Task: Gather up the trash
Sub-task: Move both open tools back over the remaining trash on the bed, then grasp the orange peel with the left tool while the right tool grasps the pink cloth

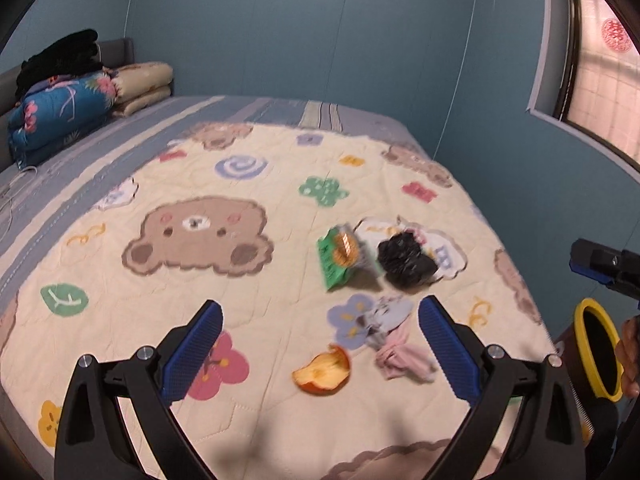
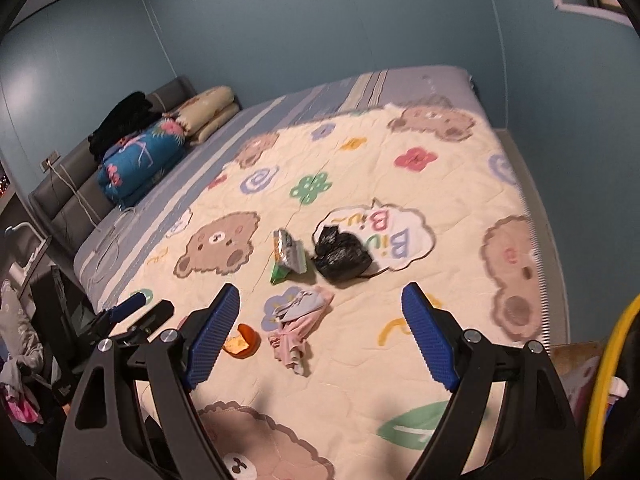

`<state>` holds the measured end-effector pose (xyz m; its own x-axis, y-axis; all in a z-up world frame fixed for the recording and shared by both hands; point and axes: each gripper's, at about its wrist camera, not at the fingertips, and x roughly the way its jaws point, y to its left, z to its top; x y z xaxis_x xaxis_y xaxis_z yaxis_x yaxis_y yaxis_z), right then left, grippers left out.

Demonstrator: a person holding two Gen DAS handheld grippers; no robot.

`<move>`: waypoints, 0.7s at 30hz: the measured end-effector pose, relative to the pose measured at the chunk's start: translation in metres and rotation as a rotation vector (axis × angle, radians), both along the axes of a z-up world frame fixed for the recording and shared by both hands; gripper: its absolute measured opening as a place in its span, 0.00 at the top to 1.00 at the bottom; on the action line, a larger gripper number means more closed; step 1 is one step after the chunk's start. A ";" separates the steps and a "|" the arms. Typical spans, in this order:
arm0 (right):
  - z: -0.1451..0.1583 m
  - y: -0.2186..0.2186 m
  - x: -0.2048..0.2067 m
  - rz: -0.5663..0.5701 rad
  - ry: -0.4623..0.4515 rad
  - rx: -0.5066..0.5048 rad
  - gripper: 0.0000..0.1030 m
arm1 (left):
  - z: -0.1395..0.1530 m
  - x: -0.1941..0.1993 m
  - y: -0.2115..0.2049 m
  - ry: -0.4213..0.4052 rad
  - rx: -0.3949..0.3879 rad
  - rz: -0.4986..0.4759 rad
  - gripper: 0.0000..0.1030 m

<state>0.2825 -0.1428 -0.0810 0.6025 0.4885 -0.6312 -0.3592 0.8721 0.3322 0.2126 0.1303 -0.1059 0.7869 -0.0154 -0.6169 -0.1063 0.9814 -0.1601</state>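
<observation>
Trash lies on a cream bear-print quilt on the bed: an orange peel, a crumpled pink and grey wrapper, a green snack packet and a crumpled black bag. My left gripper is open and empty, hovering just above the peel and wrapper. My right gripper is open and empty above the same pile: peel, wrapper, packet, black bag. The right gripper also shows at the left wrist view's right edge.
A yellow-rimmed bin stands at the bed's right side, its rim also in the right wrist view. Folded blankets and black clothing lie at the headboard. Blue walls surround the bed; a window is at right.
</observation>
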 end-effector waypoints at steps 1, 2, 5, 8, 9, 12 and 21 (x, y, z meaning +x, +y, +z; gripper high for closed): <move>-0.005 0.004 0.003 0.002 0.011 -0.001 0.23 | -0.008 0.003 0.003 0.021 -0.001 -0.003 0.08; -0.012 0.009 0.007 0.010 0.030 0.000 0.23 | -0.014 0.004 0.004 0.031 -0.004 -0.003 0.08; -0.028 0.023 0.016 0.027 0.067 -0.007 0.23 | -0.032 0.008 0.010 0.063 -0.025 -0.001 0.08; -0.045 0.037 0.026 0.044 0.104 -0.021 0.23 | -0.050 0.012 0.012 0.103 -0.043 -0.003 0.08; -0.051 0.041 0.030 0.051 0.117 -0.023 0.23 | -0.056 0.014 0.013 0.116 -0.045 -0.005 0.08; -0.068 0.054 0.039 0.065 0.154 -0.033 0.23 | -0.068 0.019 0.011 0.140 -0.045 -0.010 0.08; -0.111 0.087 0.061 0.121 0.247 -0.086 0.23 | -0.093 0.036 0.004 0.207 -0.045 -0.041 0.08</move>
